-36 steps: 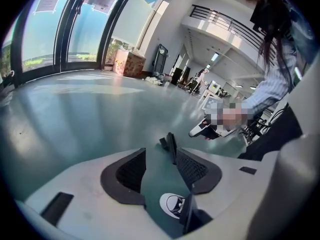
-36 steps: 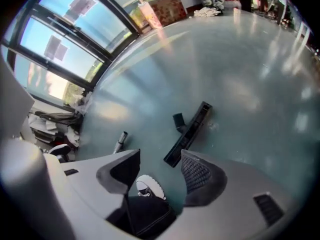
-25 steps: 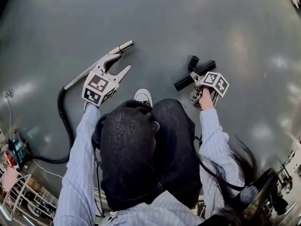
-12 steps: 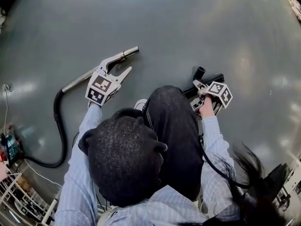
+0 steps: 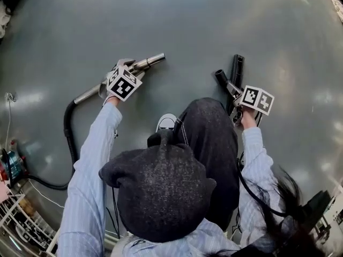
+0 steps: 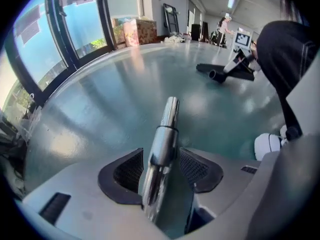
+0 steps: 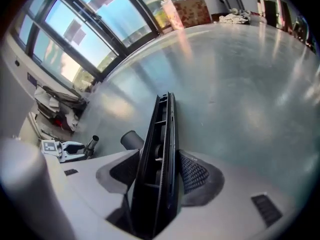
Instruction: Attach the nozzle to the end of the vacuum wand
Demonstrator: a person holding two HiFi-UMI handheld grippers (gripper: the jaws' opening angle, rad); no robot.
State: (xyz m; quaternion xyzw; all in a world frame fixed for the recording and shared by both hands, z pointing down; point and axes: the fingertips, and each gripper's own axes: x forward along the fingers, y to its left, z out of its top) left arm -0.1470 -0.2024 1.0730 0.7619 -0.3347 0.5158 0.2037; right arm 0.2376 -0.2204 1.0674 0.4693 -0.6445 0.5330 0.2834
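Markings: the only print we can make out is the black-and-white square pattern on the left marker cube (image 5: pixel 123 83) and the right marker cube (image 5: pixel 258 99). A printed carton (image 7: pixel 185 11) stands by the windows (image 7: pixel 95 26), its lettering too small to read.

Left gripper (image 5: pixel 134 66): it is lowered over the chrome vacuum wand (image 5: pixel 151 60), which lies on the grey floor (image 5: pixel 187 20). In the left gripper view the wand runs lengthwise between the two dark pads (image 6: pixel 197 169). The jaws are opening, and we see them astride the tube rather than clamped on it. The black hose (image 5: pixel 67 138) curves back from the wand's rear end.

Right gripper (image 5: pixel 233 92): its jaws are closed on the black nozzle (image 5: pixel 236 68), which sits edge-on between the pads in the right gripper view. The nozzle's round neck (image 5: pixel 220 75) sticks out to the side facing the wand. Nozzle and wand tip are well apart, with the person's knee and white shoe (image 5: pixel 167 122) between and below them.

Change from a second ago: the left gripper then hung beside the wand with both fingers plainly spread; it has since come down over the tube. The nozzle then lay crosswise in the head view; it now stands lengthwise, pointing away from the person.
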